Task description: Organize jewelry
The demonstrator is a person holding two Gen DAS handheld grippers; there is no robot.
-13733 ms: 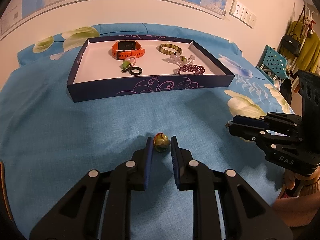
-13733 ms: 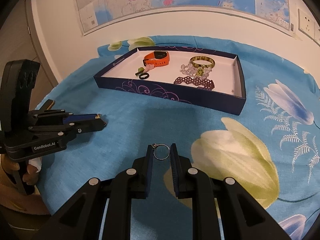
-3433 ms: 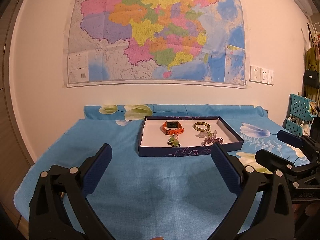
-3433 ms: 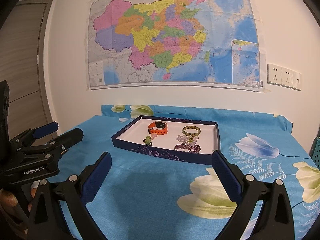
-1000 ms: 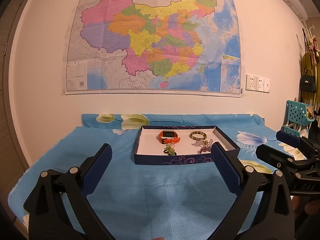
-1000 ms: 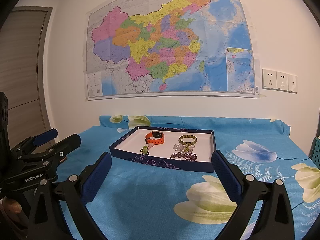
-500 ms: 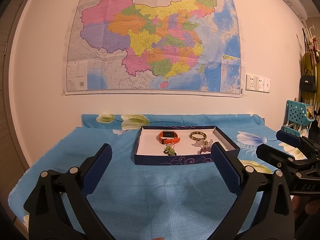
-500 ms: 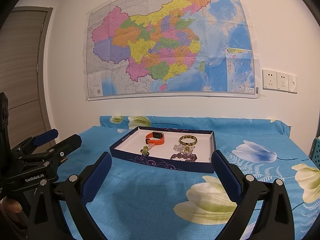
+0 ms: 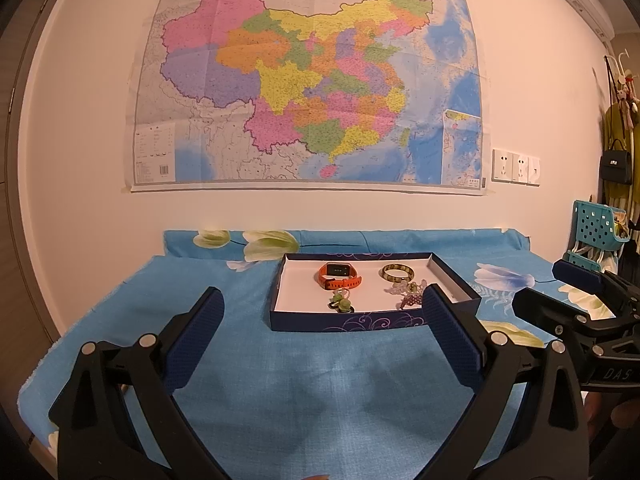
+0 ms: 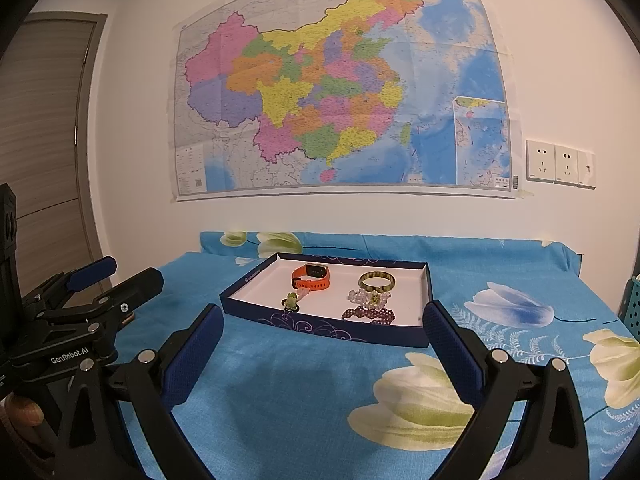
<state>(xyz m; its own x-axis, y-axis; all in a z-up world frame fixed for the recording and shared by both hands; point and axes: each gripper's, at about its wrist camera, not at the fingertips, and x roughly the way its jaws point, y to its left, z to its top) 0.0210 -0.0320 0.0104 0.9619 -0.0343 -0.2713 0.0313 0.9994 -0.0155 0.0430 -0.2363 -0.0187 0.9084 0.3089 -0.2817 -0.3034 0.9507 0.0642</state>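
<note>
We hold both grippers back from the bed, level with each other and facing the wall map (image 9: 308,80). The left gripper (image 9: 320,336) has its jaws spread wide with nothing between them, and the right gripper (image 10: 322,340) is spread just as wide and just as bare.

All the jewelry we can see lies in the dark blue box (image 9: 360,322), which sits toward the far edge of the blue flowered bedspread (image 9: 280,380), near the wall. In it the orange watch (image 9: 340,276) lies at the back, the green bangle (image 9: 396,272) beside it, a small green charm (image 9: 340,304) by the near wall, and the purple beaded bracelet (image 10: 368,314) toward the near right corner with some clear beads (image 10: 360,296) just behind it.

Against the pictures from about fourteen seconds back, the change is plain: then each gripper was closed low over the spread, the left on a small green bead and the right on a thin ring, and the box was near. Now both jaws are empty and the spread before the box shows nothing loose. Over the last second almost nothing shifts. We judge the sorting done and the grippers at rest, though the small ring is too fine to find in the box.
</note>
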